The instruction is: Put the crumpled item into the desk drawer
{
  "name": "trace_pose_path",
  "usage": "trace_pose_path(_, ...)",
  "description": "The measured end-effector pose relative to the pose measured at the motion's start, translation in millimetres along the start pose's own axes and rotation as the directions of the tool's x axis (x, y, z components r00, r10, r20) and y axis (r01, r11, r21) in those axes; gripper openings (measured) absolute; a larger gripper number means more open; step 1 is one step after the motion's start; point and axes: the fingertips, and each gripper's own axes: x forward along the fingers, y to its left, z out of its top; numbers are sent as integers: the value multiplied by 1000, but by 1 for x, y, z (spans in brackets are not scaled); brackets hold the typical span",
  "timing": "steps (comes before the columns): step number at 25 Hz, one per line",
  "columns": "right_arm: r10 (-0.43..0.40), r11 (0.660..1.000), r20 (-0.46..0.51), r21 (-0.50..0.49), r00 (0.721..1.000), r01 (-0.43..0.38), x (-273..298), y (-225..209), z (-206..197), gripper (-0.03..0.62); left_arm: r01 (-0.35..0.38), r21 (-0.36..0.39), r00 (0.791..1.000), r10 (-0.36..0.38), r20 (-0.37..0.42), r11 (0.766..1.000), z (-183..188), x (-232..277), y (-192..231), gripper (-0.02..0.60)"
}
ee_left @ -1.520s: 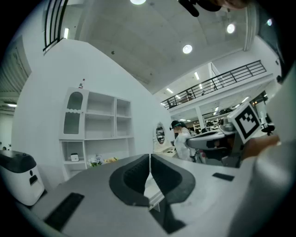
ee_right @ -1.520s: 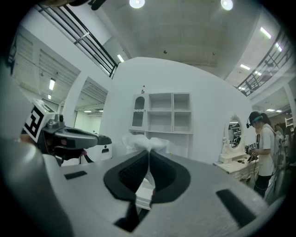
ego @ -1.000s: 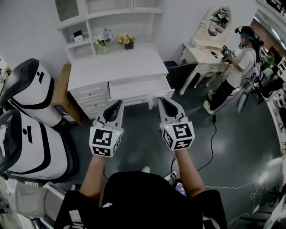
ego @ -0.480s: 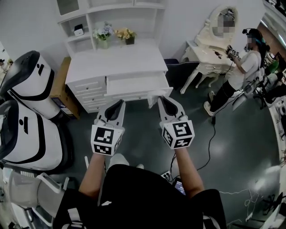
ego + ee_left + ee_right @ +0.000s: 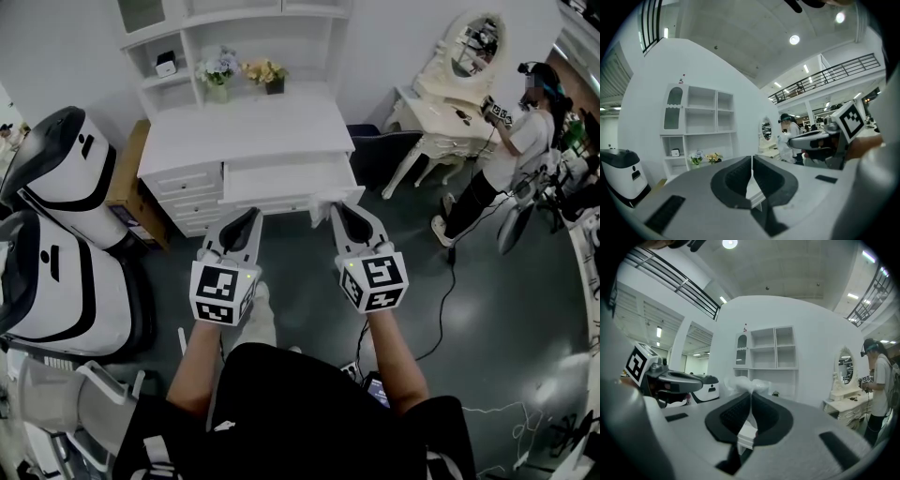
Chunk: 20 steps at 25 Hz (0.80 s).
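A white desk (image 5: 239, 127) with a hutch stands ahead, and its middle drawer (image 5: 281, 176) is pulled open. My right gripper (image 5: 335, 209) is shut on a crumpled white item (image 5: 322, 199), held just in front of the drawer's right front corner. In the right gripper view the crumpled item (image 5: 744, 385) bulges past the closed tips of the right gripper (image 5: 751, 397). My left gripper (image 5: 251, 217) hovers at the drawer's front edge, left of the right one. In its own view the left gripper (image 5: 752, 160) is shut with nothing in it.
Two large white and black machines (image 5: 56, 234) stand at the left beside a cardboard box (image 5: 127, 183). A dark chair (image 5: 380, 155), a cream vanity table (image 5: 441, 112) and a person (image 5: 511, 141) are at the right. A cable (image 5: 445, 291) runs over the dark floor.
Both grippers have stayed almost where they were, the right one still holding the crumpled item. A shoe has come forward below the left gripper. The person at the right has shifted slightly.
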Motion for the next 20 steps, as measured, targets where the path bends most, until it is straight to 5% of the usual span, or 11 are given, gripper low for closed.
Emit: trace_pose_path(20,17,1000,-3,-6,1000,-17,94,-26,0,9,-16,-10,1000,16,20,1000,-5,73,65,11)
